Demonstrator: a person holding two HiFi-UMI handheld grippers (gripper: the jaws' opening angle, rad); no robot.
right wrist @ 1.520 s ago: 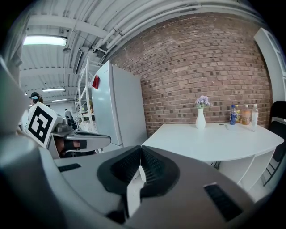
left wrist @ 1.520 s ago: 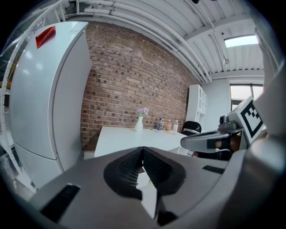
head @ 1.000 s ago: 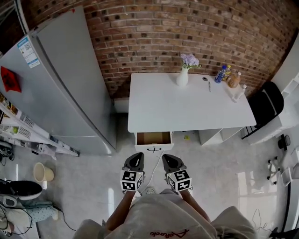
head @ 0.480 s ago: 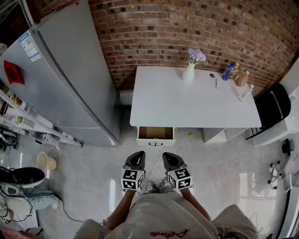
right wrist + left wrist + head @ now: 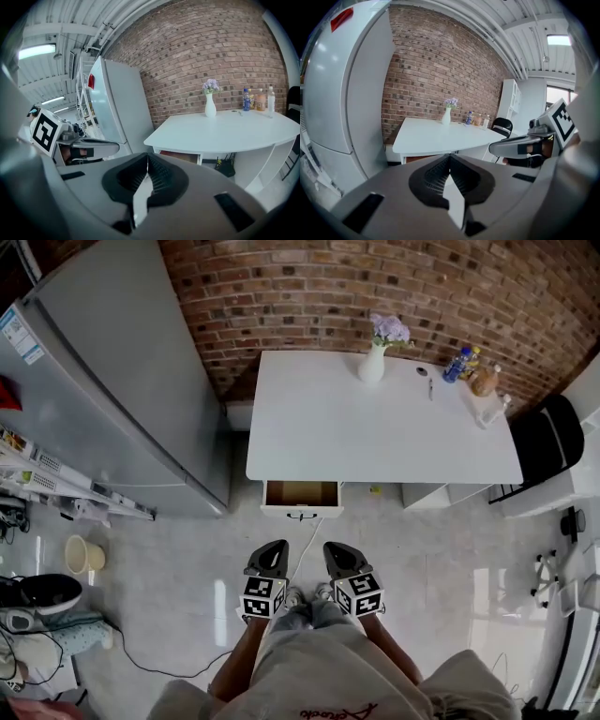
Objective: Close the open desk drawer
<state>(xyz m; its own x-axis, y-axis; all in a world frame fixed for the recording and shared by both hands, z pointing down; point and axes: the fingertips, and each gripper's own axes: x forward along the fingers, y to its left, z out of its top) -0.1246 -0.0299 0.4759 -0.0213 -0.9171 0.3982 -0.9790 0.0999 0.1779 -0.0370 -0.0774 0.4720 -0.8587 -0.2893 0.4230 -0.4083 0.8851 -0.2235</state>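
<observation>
White rectangular desk [image 5: 375, 427], with its white-fronted, brown-lined open drawer [image 5: 302, 495] projecting below the front edge near the left corner. Left gripper [image 5: 272, 549] and right gripper [image 5: 336, 549], jaws together and empty, are well apart from it. Approach step; next, probably reach forward and push the drawer front flush.

The left hand-held gripper [image 5: 450, 157] has its jaws pressed together with nothing between them. Ahead, a white table [image 5: 436, 136] carries a vase [image 5: 446, 116] and bottles [image 5: 469, 118] before a brick wall [image 5: 436, 65]. A fridge [image 5: 342, 93] stands left, and the right hand-held gripper [image 5: 520, 146] is at right.
</observation>
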